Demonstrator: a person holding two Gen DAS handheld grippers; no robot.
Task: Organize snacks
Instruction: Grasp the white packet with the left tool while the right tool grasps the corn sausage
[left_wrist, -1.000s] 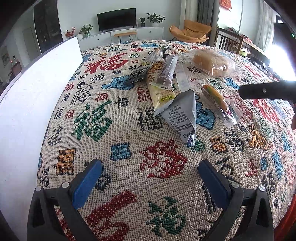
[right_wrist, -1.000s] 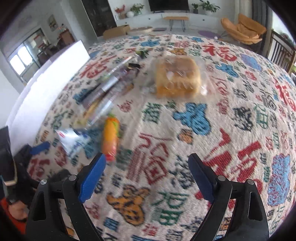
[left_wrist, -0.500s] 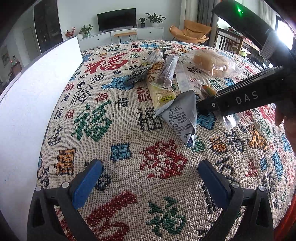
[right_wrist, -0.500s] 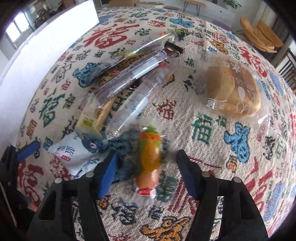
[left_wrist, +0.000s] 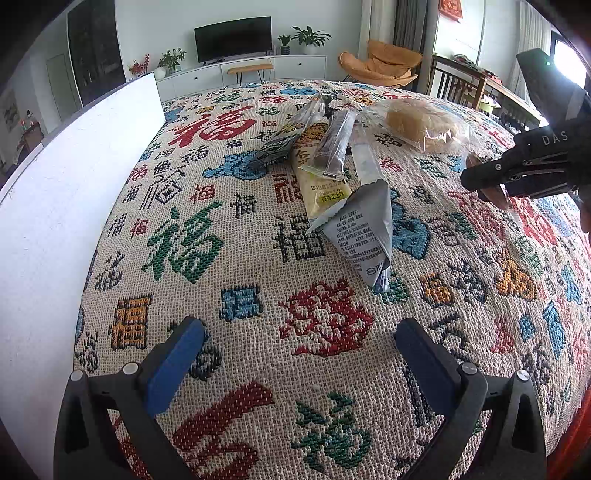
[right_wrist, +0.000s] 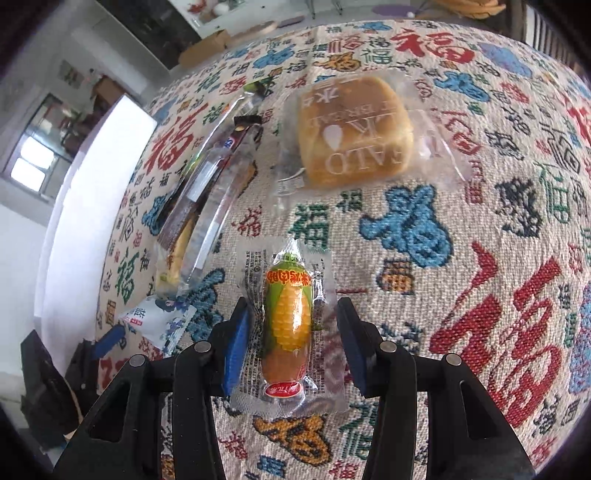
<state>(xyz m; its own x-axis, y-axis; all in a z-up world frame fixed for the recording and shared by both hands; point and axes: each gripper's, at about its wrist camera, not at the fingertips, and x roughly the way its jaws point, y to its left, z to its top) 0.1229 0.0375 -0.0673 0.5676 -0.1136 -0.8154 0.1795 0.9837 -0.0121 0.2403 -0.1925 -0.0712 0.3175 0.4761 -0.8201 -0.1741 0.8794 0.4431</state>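
The corn sausage packet (right_wrist: 288, 325), orange and yellow in a clear wrapper, lies lengthwise between the blue pads of my right gripper (right_wrist: 291, 310). Its jaws are closing, and the pads meet the wrapper's edges. In the left wrist view the right gripper (left_wrist: 480, 181) holds the sausage (left_wrist: 493, 194) to the right of the snack pile. A wrapped bread (right_wrist: 354, 136) lies further back. My left gripper (left_wrist: 299, 332) hovers open over the patterned cloth (left_wrist: 184, 240), with nothing between its fingers. A grey packet (left_wrist: 362, 229) lies ahead of it.
A yellow packet (left_wrist: 321, 188), a dark bar (left_wrist: 332, 144) and other long wrapped snacks are heaped at the cloth's middle back. A white board (left_wrist: 55, 206) stands along the left edge. Chairs and a TV cabinet lie beyond the cloth.
My right gripper came down over the corn sausage and narrowed around it. The sausage has left its spot beside the grey packet and moved right with the gripper. The left gripper kept still.
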